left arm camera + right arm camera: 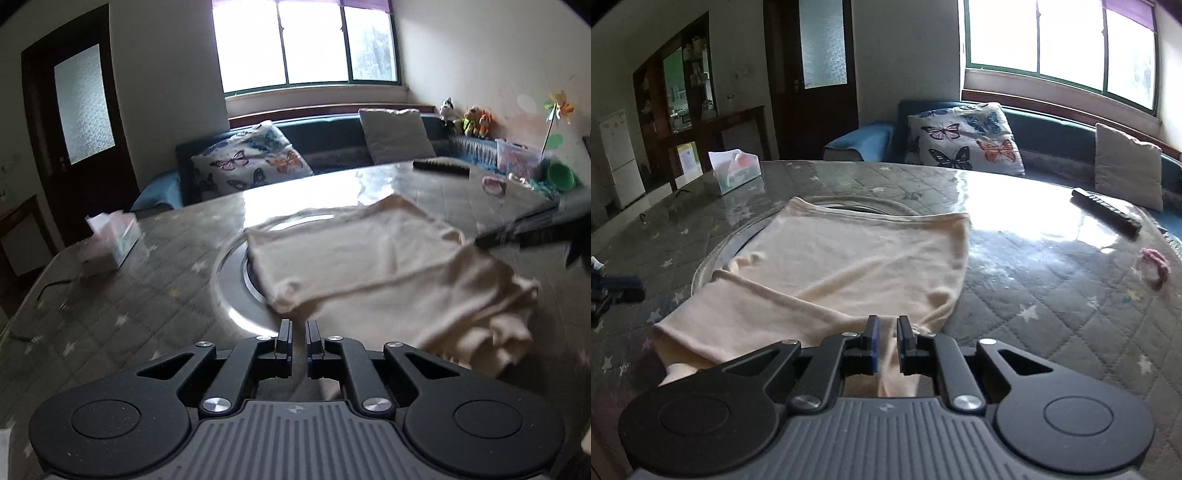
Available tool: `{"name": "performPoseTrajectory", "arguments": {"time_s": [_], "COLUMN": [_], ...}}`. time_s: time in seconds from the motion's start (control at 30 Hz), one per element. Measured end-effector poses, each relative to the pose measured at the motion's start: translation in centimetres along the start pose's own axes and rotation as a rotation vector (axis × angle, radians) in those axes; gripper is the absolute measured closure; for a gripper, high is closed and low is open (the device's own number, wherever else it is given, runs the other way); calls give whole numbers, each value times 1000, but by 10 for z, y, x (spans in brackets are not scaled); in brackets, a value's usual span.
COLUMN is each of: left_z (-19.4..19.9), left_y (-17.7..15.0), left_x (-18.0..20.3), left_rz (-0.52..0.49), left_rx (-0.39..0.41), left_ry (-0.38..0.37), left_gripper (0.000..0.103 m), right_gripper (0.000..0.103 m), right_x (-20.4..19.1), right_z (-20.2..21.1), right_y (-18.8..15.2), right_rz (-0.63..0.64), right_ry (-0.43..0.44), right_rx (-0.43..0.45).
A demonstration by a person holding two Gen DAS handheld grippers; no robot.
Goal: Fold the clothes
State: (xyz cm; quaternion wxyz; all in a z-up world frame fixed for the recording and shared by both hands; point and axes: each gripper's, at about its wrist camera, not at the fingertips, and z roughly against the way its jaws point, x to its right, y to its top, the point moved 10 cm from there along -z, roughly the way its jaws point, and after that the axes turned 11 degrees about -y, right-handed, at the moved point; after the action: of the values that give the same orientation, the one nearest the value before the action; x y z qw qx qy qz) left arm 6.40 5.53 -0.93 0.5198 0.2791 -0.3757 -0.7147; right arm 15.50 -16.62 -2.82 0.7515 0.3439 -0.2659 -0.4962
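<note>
The left gripper [299, 328] has its jaws nearly together, with a fold of cream cloth showing low between the fingers, so it looks pinched on the garment [369, 266]. The right gripper [888, 325] is likewise almost closed, and cloth runs up between its pads; it grips the near hem. Just ahead of both, the garment lies partly folded on the table [129, 314], with one flat layer farther out and a bunched, rumpled edge to the right of the left gripper.

The step in hand appears to be carrying the near edge forward over the rest. To do it well, both pinches should lift level and together, so that the hem stays straight, then travel out over the flat layer and set down with edges matched before letting go. The loose bunch to the right risks dragging under; a slight outward pull between the grippers would smooth it.

Farther out and left of the left gripper stands a tissue box [110, 240], a tissue poking from its top. Far right, beyond the garment, is a clear tub [517, 157] with colourful contents I cannot identify, and a green bowl [561, 177] whose inside is hidden.
</note>
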Motion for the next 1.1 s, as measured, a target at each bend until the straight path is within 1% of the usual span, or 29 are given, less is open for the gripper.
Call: {"name": "performPoseTrajectory", "arguments": {"time_s": [0.17, 0.23, 0.3, 0.43, 0.5, 0.63, 0.87, 0.97, 1.1], "left_z": [-39, -54, -67, -82, -81, -78, -71, -63, -58], "left_y": [16, 17, 14, 2, 0, 0, -4, -2, -2], "left_x": [14, 16, 16, 9, 8, 9, 11, 14, 24], "left_rz": [17, 20, 27, 41, 42, 28, -19, -38, -66], "left_rx": [-9, -26, -46, -86, -82, -80, -85, -77, -70], "left_ry": [-64, -70, -73, -65, -73, -69, -52, -51, -64], "left_gripper": [94, 94, 94, 94, 94, 94, 93, 93, 92], "right_gripper": [94, 94, 93, 94, 94, 93, 93, 92, 89], "right_x": [-13, -19, -20, -11, -7, -4, -6, -5, -12], "right_z": [-11, -15, -21, -29, -27, -17, -4, 5, 13], "right_y": [0, -1, -3, -10, -14, -17, -31, -29, -25], "right_rz": [-4, 7, 6, -18, -27, -6, 66, 74, 89], "right_ry": [35, 51, 49, 38, 50, 40, 39, 26, 42], "right_rx": [-2, -5, -17, -43, -52, -49, -47, -39, -14]}}
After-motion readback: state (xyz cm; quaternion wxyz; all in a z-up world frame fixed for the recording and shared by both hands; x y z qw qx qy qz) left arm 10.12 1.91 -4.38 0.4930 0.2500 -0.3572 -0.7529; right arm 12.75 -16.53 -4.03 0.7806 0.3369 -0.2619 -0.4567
